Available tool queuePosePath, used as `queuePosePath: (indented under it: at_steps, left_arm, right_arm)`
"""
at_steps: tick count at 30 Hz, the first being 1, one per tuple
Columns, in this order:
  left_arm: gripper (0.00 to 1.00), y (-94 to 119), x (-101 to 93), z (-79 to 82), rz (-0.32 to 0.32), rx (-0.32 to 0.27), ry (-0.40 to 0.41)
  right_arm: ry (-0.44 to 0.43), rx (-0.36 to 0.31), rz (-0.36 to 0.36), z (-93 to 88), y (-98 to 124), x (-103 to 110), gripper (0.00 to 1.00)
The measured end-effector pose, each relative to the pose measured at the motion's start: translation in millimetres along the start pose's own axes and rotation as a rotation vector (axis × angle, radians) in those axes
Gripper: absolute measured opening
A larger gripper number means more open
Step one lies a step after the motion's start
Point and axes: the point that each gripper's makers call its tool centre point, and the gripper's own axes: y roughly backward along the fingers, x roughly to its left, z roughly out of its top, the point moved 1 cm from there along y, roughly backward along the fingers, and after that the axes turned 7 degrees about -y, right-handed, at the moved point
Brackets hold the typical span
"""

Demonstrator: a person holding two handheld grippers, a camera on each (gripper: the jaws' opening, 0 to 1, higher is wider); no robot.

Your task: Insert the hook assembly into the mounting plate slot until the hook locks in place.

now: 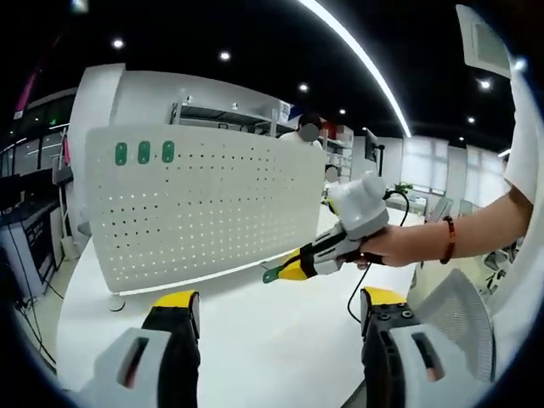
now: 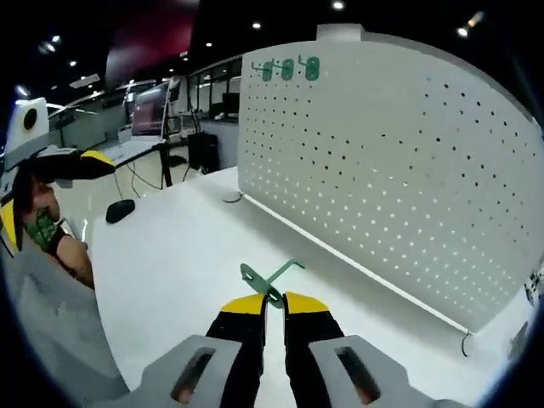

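We have the green hook (image 2: 270, 280) pinched in the right gripper (image 2: 274, 299), jaws nearly shut on its base, well short of the white pegboard (image 2: 399, 161); insertion remains. Three hooks (image 2: 287, 69) already hang at its top corner (apparently seated). The left gripper (image 1: 276, 308) stands wide and empty; its view adds the person's hand (image 1: 393, 246).
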Motion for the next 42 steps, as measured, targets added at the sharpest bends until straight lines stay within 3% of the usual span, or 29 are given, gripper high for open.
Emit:
queuePosePath:
  at_steps: [12,17,27,42]
  left_arm:
    - [0.76,-4,-5.9,1.1,0.001,0.015,0.027]
    - [0.74,-6,-11.6,6.9,-0.018,0.008,0.034]
    - [0.74,-12,-19.7,5.9,-0.057,0.007,0.042]
    - [0.63,-25,-27.6,7.7,-0.145,0.040,0.029]
  right_arm:
    - [0.049,-0.091,0.050,3.3,26,6,0.06]
    - [0.094,-0.092,0.077,-4.0,35,11,0.06]
    - [0.201,-0.128,0.088,0.4,52,16,0.06]
    - [0.341,-0.148,0.117,0.8,71,32,0.06]
